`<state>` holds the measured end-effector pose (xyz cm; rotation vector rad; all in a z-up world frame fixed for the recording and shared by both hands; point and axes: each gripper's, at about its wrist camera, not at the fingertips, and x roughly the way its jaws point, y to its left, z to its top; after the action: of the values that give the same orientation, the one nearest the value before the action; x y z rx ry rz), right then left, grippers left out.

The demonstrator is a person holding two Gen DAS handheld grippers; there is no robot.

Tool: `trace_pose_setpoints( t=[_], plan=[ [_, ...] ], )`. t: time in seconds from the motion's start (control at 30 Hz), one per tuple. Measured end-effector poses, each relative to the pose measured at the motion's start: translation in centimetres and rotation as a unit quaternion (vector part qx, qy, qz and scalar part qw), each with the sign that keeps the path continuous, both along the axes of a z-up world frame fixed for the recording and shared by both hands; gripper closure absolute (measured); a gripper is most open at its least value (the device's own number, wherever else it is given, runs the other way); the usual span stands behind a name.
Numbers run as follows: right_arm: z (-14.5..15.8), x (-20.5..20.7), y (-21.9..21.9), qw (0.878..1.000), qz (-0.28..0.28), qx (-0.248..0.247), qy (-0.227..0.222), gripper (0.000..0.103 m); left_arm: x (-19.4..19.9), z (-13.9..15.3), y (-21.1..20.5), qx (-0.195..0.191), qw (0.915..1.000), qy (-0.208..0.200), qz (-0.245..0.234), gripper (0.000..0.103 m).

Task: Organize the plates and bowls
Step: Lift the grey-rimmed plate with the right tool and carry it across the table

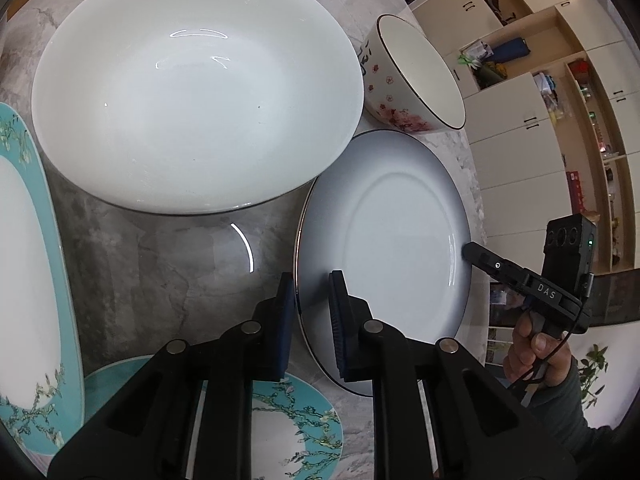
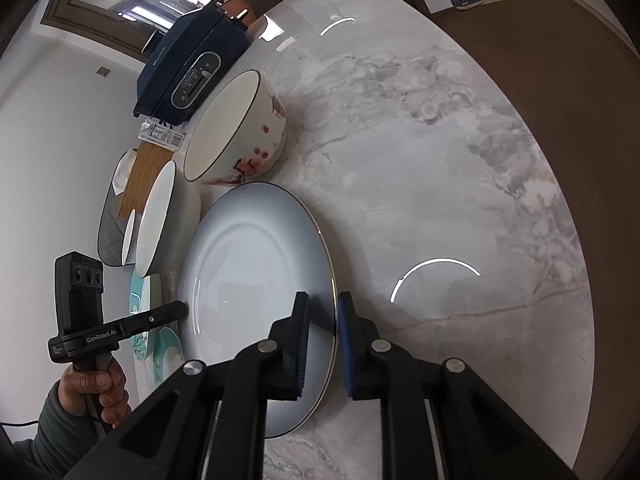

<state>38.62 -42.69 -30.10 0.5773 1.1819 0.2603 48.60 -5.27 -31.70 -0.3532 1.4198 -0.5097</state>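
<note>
Plate (image 1: pixel 384 236) is being pinched at opposite rims by both closed grippers, left (image 1: pixel 310 312) and right (image 2: pixel 322 332), apparently for a steady lift off the worktop's (image 2: pixel 440 160) edge.

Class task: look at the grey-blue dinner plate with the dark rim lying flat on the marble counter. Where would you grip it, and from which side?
Grip the grey-blue dinner plate by its thin raised rim, from two opposite edges, as the left gripper and right gripper do here. It lies flat and wide, so only the rim fits between the pads.
</note>
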Motion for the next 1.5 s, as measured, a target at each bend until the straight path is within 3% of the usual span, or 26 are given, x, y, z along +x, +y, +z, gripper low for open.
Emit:
trace_pose_setpoints(
  t=[0.4, 0.67, 1.03, 1.5],
  plan=[
    [1.8, -0.8, -0.5, 1.0, -0.012, -0.002, -0.002, 0.087, -1.7, 2.3, 0.8, -0.005, 0.9998, -0.015, 0.009, 0.089],
    [5.4, -3.4, 0.7, 1.0, 0.001, -0.006, -0.021, 0.087, -5.4, 5.5, 3.1, -0.013, 0.9991, -0.037, 0.018, 0.089],
    [7.8, -10.4, 5.4, 0.999, 0.04, -0.01, -0.031, 0.087, -14.9, 8.0, 8.8, -0.022, 0.9975, -0.046, 0.048, 0.09],
    [4.7, -20.2, 13.2, 0.995, 0.099, -0.015, 0.006, 0.086, -28.4, 5.2, 17.0, -0.005, 0.9968, -0.022, 0.077, 0.09]
  ],
)
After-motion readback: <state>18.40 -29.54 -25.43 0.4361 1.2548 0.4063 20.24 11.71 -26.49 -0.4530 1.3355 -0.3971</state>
